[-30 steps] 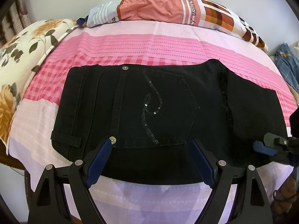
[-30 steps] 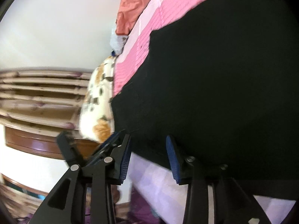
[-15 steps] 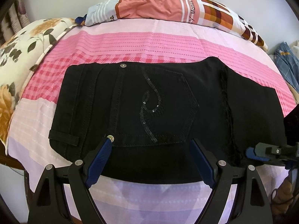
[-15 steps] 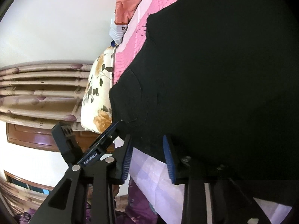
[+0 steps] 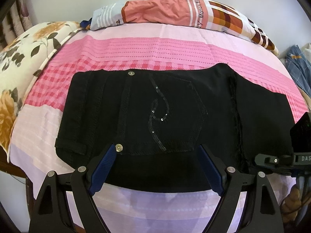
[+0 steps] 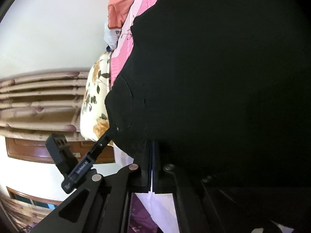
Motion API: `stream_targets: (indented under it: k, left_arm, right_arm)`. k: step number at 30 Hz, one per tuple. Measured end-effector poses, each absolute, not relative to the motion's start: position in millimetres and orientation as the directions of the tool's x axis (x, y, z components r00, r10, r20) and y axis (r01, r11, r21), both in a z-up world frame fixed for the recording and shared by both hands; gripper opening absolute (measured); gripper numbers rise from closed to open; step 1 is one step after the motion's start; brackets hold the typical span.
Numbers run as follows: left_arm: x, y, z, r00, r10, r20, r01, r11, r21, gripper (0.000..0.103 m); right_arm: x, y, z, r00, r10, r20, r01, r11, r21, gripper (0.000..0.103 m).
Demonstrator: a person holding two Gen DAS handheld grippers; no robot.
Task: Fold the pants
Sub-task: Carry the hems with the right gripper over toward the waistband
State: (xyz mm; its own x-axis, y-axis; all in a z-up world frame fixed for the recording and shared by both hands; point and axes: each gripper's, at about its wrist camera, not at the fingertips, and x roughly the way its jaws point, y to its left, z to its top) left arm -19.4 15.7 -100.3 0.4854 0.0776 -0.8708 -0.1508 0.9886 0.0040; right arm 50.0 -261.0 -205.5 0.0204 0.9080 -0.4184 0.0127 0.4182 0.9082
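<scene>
Right gripper [image 6: 151,155] just pinched shut on black pants' [image 5: 155,116] near edge; thin bite, might slip when lifted.

A pink bedsheet [image 5: 155,46] with paler lilac bands and a checked stripe covers the bed, and along its far edge lies a long pillow [image 5: 175,13] in salmon, white stripes and orange-brown checks. At the left side sits a cream floral pillow [image 5: 17,58] with golden flowers and dark leaves, and past it hang beige curtains [image 6: 38,101] against a brown wooden frame [image 6: 29,149]. Far right, some blue checked cloth [image 5: 299,66] is bunched by the white wall [image 5: 68,0].
</scene>
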Motion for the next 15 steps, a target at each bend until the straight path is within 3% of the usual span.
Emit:
stream_targets:
  k: [15]
  left_arm:
    - [-20.8,34.5,-88.6,0.506,0.112,-0.855,-0.189,0.982,0.017,0.085]
  right_arm:
    - [50.3,-258.1,-205.6,0.025,0.897,-0.442,-0.002,0.442,0.897,0.0]
